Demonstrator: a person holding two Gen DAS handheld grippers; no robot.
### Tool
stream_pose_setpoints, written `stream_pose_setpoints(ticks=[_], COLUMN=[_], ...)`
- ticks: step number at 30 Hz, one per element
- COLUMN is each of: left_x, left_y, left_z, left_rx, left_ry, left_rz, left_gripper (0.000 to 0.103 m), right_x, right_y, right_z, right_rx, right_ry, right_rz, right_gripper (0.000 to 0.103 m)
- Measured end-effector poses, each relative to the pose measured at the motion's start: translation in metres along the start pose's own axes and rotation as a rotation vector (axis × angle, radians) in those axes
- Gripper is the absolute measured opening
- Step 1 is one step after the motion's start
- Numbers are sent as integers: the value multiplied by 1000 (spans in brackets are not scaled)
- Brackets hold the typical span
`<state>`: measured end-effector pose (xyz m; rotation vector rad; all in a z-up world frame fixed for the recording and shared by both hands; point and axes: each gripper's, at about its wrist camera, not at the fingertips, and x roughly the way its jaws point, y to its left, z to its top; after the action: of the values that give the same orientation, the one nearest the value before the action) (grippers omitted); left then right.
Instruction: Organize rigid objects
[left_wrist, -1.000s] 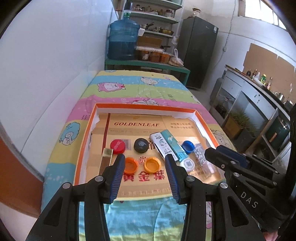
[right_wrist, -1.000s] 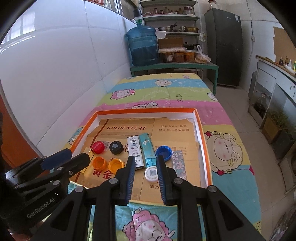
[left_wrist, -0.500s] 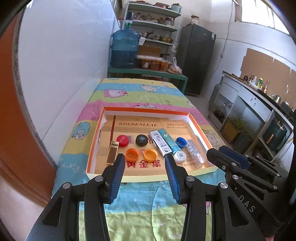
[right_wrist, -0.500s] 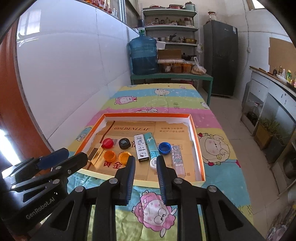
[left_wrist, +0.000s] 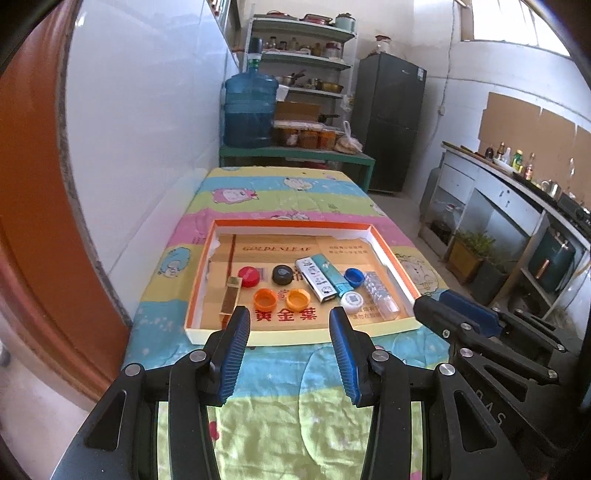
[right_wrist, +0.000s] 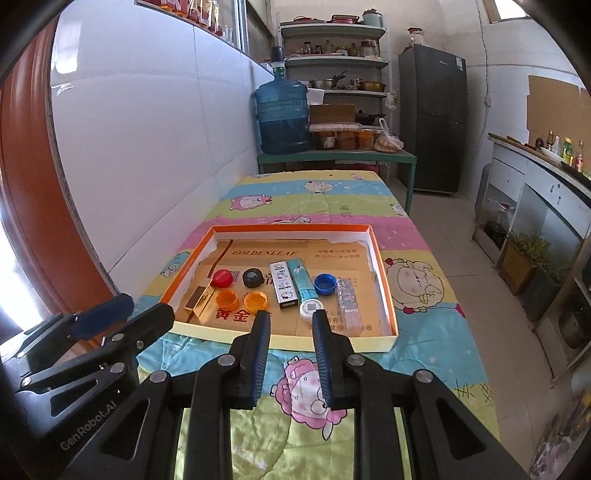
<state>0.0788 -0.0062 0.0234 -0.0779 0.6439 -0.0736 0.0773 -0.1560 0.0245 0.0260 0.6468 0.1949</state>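
A: Where do the long items lie?
B: In the orange-rimmed tray (right_wrist: 384, 280) on the cartoon-print cloth (right_wrist: 417, 236). The white box (right_wrist: 283, 284), teal box (right_wrist: 301, 277) and clear bottle (right_wrist: 349, 306) lie side by side, long axes running near edge to far edge. The gold box (left_wrist: 231, 298) lies likewise at the left.
A: And the tongs?
B: Left gripper (left_wrist: 290, 326): jaws apart, empty. Right gripper (right_wrist: 291, 328): jaws narrowly spaced, nothing between. Both short of the tray.

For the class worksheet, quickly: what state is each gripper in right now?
Left gripper: open, holding nothing.
Right gripper: narrow gap between its fingers, nearly closed, holding nothing.
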Motion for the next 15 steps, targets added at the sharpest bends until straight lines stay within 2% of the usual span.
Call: stream_pose_setpoints(ticks=[10, 15], left_x=[-36, -50], left_y=[-5, -6], left_z=[-13, -17], left_rx=[-36, -33], left_ry=[-49, -66], left_rz=[100, 87], left_gripper=[46, 46], right_x=[-28, -42], right_y=[4, 8], right_z=[-8, -12], right_rx=[-4, -16], right_ry=[-28, -42], right_rz=[-17, -33], right_gripper=[23, 23])
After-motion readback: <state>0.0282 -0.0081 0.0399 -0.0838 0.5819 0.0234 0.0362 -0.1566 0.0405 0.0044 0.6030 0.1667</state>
